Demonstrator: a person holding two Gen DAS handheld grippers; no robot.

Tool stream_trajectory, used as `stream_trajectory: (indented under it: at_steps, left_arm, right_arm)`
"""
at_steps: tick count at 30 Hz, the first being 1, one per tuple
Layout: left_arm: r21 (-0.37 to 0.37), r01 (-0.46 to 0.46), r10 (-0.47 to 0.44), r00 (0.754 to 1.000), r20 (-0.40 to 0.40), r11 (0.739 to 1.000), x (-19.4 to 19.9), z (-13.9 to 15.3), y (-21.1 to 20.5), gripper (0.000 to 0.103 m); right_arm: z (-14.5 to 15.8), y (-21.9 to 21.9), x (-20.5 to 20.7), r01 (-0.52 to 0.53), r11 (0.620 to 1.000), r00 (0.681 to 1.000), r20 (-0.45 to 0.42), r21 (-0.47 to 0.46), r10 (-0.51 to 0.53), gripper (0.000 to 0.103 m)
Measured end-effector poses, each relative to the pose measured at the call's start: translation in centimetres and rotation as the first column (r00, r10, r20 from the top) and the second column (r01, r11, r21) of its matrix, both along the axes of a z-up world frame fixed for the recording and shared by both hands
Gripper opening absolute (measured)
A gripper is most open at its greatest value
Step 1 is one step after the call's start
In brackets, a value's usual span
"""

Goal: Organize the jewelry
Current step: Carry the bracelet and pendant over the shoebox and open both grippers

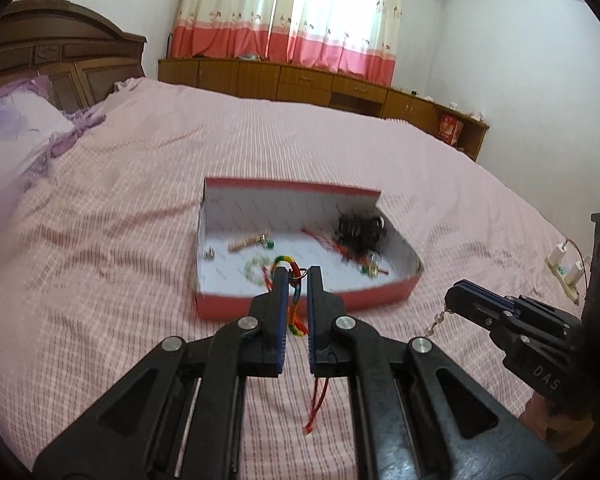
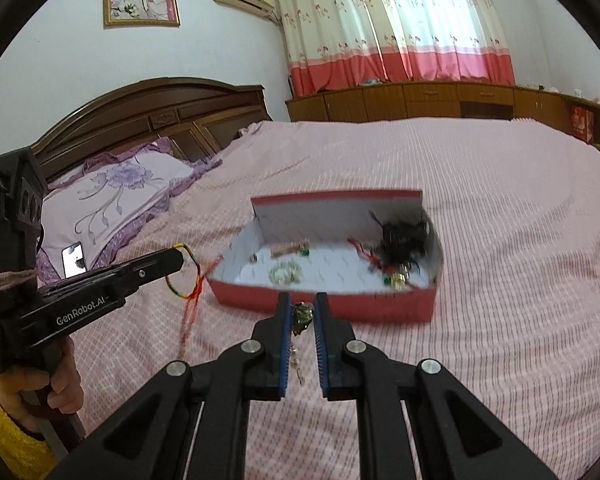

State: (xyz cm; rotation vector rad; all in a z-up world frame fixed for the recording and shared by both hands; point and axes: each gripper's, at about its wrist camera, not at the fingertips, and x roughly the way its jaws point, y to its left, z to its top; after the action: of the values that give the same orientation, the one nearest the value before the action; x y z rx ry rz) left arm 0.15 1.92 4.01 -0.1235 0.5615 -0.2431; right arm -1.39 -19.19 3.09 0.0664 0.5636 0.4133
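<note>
Left gripper [image 1: 298,276]: nearest to us in the left wrist view, fingers [image 1: 278,300] clamped on the braided cord bracelet [image 1: 286,266].
Braided cord bracelet: rainbow loop sticks out past the fingertips, a small metal ring beside it, red tail threads hanging below the fingers over the bed; from the right wrist view we see the loop drooping off the fingertip.
Right gripper [image 2: 302,300]: fingers nearly together, clamped on a small metallic charm [image 2: 303,314].
Metallic charm: pinched near the fingertips, its bead chain [image 2: 298,360] dangling between and below the fingers; too blurred for us to name the type.
Red box [image 1: 300,300]: open, white inside, on the bed just ahead of both sets of fingertips, not touching them.
Box contents: green bead ring [image 2: 286,272] near the front wall closest to the fingers, gold clasp piece [image 2: 290,249] further back, black tangled pile [image 2: 404,240] at the far right corner with red cords, small green and gold bits [image 2: 396,280] at the front right.
Bed [image 1: 100,240]: pink checked cover under everything; we see both grippers held above it.
Pillow [image 2: 120,196]: purple floral, well off to the left of the fingers, a phone [image 2: 74,260] lying beside it.
Person's hand [image 2: 60,384]: wrapped on the left gripper's handle, yellow sleeve [image 2: 8,436] below it.
</note>
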Motion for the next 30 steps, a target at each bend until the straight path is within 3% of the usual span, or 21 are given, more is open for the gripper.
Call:
stream_trajectory:
  at_steps: [14, 22, 30]
  left_arm:
    - [-0.019, -0.041, 0.043, 0.993, 0.107, 0.999, 5.8, 1.4, 0.6, 0.000]
    - [-0.028, -0.076, 0.079, 0.988, 0.131, 0.997, 9.0, -0.6, 0.4, 0.000]
    - [0.016, -0.119, 0.117, 0.986, 0.120, 0.993, 11.3, -3.9, -0.2, 0.000]
  right_arm:
    - [2.4, 1.4, 6.5, 0.033, 0.999, 0.994, 0.106, 0.010, -0.034, 0.012]
    - [0.4, 2.1, 10.5, 0.084, 0.996, 0.988, 0.129, -0.022, -0.080, 0.012]
    - [-3.1, 2.1, 14.0, 0.142, 0.989, 0.985, 0.100, -0.032, -0.138, 0.012]
